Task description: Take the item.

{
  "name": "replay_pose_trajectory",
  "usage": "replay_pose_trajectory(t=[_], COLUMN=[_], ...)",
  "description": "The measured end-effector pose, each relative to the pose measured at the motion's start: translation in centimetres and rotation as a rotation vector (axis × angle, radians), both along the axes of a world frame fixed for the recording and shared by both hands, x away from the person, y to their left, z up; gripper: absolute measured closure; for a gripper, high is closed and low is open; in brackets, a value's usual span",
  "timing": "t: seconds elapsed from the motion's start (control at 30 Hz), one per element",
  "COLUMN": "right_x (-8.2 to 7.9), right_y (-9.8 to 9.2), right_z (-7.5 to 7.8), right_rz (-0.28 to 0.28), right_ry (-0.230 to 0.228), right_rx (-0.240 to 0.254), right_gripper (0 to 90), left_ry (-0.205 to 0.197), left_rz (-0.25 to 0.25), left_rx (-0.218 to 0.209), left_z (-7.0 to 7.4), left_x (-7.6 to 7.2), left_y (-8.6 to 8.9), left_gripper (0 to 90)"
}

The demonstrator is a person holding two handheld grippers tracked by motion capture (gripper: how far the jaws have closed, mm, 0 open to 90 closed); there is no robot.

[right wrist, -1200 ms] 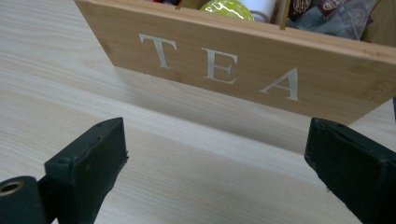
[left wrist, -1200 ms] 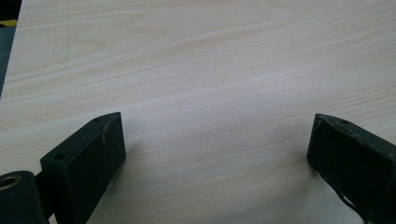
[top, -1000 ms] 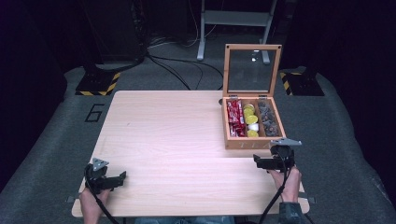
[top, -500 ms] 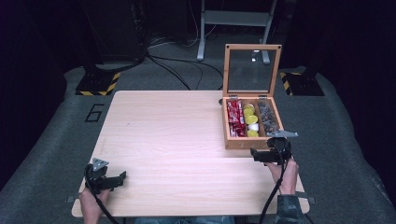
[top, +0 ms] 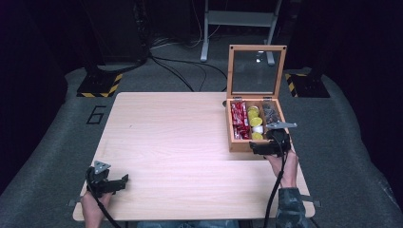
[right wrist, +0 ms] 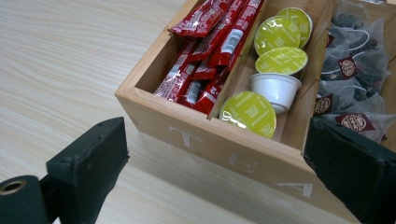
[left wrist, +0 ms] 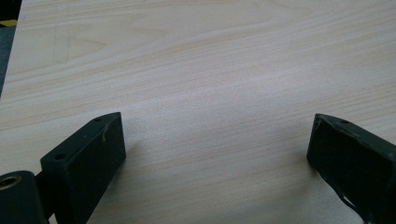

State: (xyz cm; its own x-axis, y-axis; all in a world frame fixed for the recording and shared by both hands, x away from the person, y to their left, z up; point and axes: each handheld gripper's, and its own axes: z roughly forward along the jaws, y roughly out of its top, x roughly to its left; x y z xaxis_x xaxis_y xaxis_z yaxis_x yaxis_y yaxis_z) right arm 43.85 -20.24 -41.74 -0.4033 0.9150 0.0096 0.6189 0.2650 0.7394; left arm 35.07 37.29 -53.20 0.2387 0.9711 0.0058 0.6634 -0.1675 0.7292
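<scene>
Handling of the open wooden tea box (top: pixel 256 124) is judged as follows: the walls are rigid and can be gripped firmly, but the upright glass-paned lid (top: pixel 257 71) is fragile and hinged, so it is best taken by its wooden frame. The contents are light; the white capsules with yellow-green foil lids (right wrist: pixel 276 60) are stiff and are best held across their rims, while the red foil sachets (right wrist: pixel 208 51) are soft and slippery. Translucent tea bags (right wrist: pixel 355 79) are held in the third compartment. The box is placed at the right side of the pale wooden table (top: pixel 180 142). The right gripper (top: pixel 267 146) is positioned just before its lettered front wall, jaws spread wide. The left gripper (top: pixel 108 183) is kept near the table's near left corner, jaws likewise spread, nothing held.
</scene>
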Motion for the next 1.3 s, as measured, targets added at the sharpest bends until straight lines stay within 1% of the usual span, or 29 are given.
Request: replay_pose_trajectory(t=[0.07,0.13,0.17,0.37,0.4,0.47,0.5,0.53,0.63,0.7,0.77,0.8,0.83,0.93,0.97,1.03,1.17,1.23,1.3], right_x=[0.1,0.6,0.8,1.7,1.9,2.5,2.5,3.0,3.5,4.2,4.7,4.9,4.9,5.7,5.9,6.1,7.1,7.5,7.7], right_y=[0.1,0.3,0.5,0.9,1.0,1.2,1.2,1.4,1.6,1.8,2.1,2.2,2.2,2.7,2.8,2.9,3.4,3.6,3.7], right_z=[0.1,0.3,0.4,0.4,0.4,0.5,0.5,0.6,0.7,0.9,1.0,1.1,1.1,1.1,1.2,1.2,1.2,1.1,1.1], right_rz=[0.000,0.010,0.005,0.015,0.018,0.021,0.021,0.028,0.030,0.037,0.041,0.042,0.042,0.050,0.053,0.057,0.063,0.071,0.067], right_ry=[0.004,0.008,0.014,0.023,0.028,0.034,0.034,0.032,0.035,0.045,0.050,0.047,0.047,0.058,0.061,0.061,0.082,0.089,0.097], right_rx=[0.000,-0.003,0.003,0.000,0.005,0.003,0.003,0.001,-0.001,0.000,-0.010,-0.018,-0.018,-0.015,-0.014,-0.011,-0.007,-0.006,-0.003], right_gripper=[5.4,5.4,5.4,5.5,5.5,5.5,5.5,5.5,5.9,6.0,6.3,6.2,6.2,6.2,6.2,6.2,4.9,4.7,4.7], left_ry=[0.003,0.004,0.004,0.000,0.006,0.003,0.003,0.006,0.000,0.000,0.004,0.001,0.001,0.006,0.001,0.001,0.007,0.001,0.001], left_rz=[-0.001,-0.002,-0.002,0.001,-0.003,-0.001,-0.001,-0.003,0.000,0.001,-0.002,0.000,0.000,-0.003,0.000,0.000,-0.004,0.000,0.000], left_rx=[0.000,0.000,0.000,0.000,-0.001,-0.001,-0.001,0.001,0.001,0.000,0.000,0.001,0.001,0.000,0.001,0.001,0.001,0.001,0.001], left_z=[0.0,0.0,0.0,0.0,0.0,0.0,0.0,0.0,0.0,0.0,0.0,0.0,0.0,0.0,0.0,0.0,0.1,0.0,0.0], left_x=[0.0,0.0,0.0,0.0,0.0,0.0,0.0,0.0,0.0,0.0,0.0,0.0,0.0,0.0,0.0,0.0,0.0,0.0,0.0], left_y=[0.0,0.0,0.0,0.0,0.0,0.0,0.0,0.0,0.0,0.0,0.0,0.0,0.0,0.0,0.0,0.0,0.0,0.0,0.0], left_gripper=[4.3,4.3,4.3,4.3,4.3,4.3,4.3,4.3,4.4,4.3,4.3,4.4,4.4,4.4,4.4,4.4,4.4,4.4,4.4])
